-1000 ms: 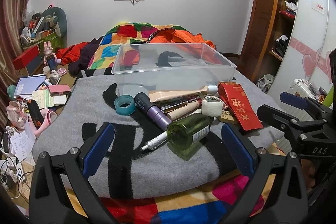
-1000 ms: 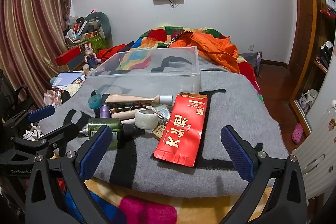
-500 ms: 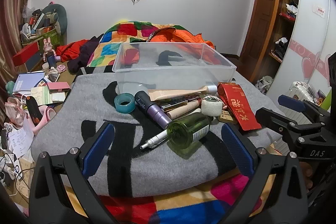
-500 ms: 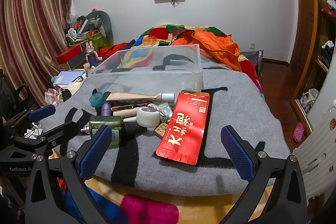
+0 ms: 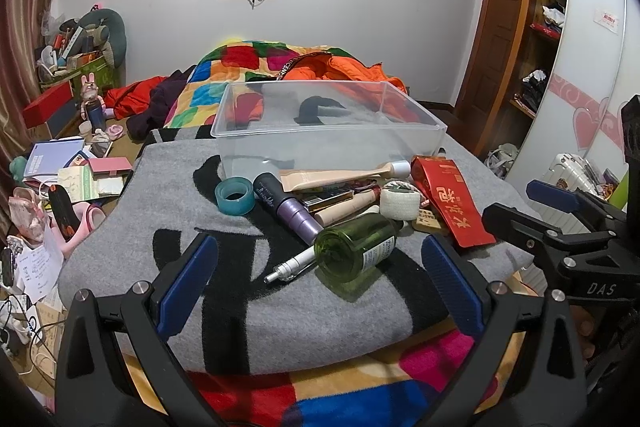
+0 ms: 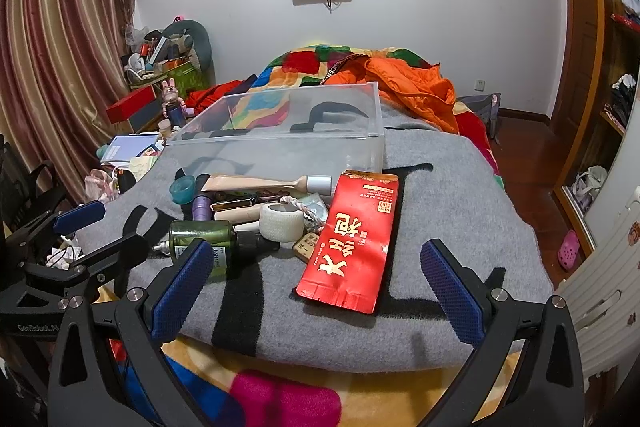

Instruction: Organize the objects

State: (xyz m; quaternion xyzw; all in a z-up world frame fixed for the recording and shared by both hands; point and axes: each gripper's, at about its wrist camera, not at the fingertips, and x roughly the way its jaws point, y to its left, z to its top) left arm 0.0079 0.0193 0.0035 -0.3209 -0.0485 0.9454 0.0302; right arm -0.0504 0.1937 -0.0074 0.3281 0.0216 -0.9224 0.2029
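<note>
2 tongs, left [image 5: 318,281] and right [image 6: 316,285], gape wide, gripping nothing, near a bin [image 5: 320,143]; bottle [image 5: 356,253] and red packet [image 6: 352,243] lie before it.

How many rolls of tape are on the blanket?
2. The teal tape roll lies at the left end of the pile; the white tape roll sits beside the red packet. More may hide underneath.
</note>
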